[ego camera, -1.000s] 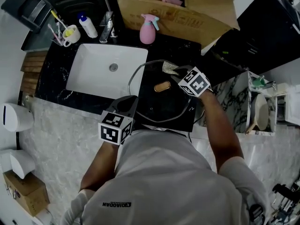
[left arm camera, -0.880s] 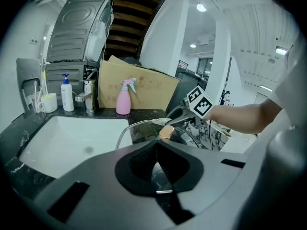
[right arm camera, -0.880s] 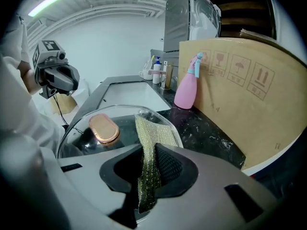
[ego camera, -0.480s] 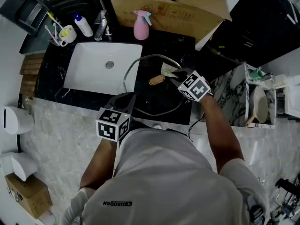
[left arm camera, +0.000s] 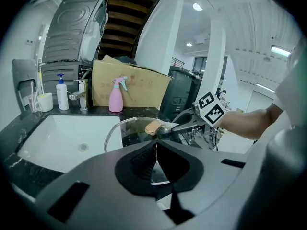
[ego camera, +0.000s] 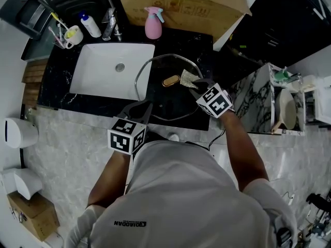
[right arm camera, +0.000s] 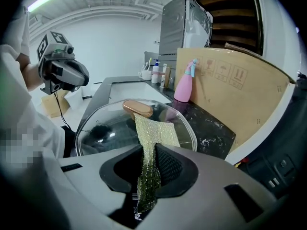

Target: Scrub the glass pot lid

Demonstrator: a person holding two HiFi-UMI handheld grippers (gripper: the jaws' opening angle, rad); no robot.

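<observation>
The glass pot lid (ego camera: 158, 94) with a metal rim and a tan handle (ego camera: 170, 80) is held over the black counter, right of the sink. My left gripper (ego camera: 145, 106) is shut on the lid's near rim; in the left gripper view its jaws (left arm camera: 156, 146) are closed on the edge of the glass (left arm camera: 125, 128). My right gripper (ego camera: 195, 84) is shut on a gold-green scrub cloth (ego camera: 189, 78). The cloth (right arm camera: 152, 134) lies on the glass (right arm camera: 103, 131) just beside the handle (right arm camera: 137, 109), trailing out of the right gripper (right arm camera: 148, 151).
A white sink (ego camera: 98, 74) lies to the left in the black counter (ego camera: 204, 48). Behind it stand a faucet (ego camera: 109, 22), a soap bottle (ego camera: 90, 26), a cup of toothbrushes (ego camera: 73, 35) and a pink spray bottle (ego camera: 151, 26). A cardboard box (ego camera: 181, 12) stands at the back.
The cloth has slid over the glass from beyond the handle to its right side. The left gripper has kept its hold on the rim.
</observation>
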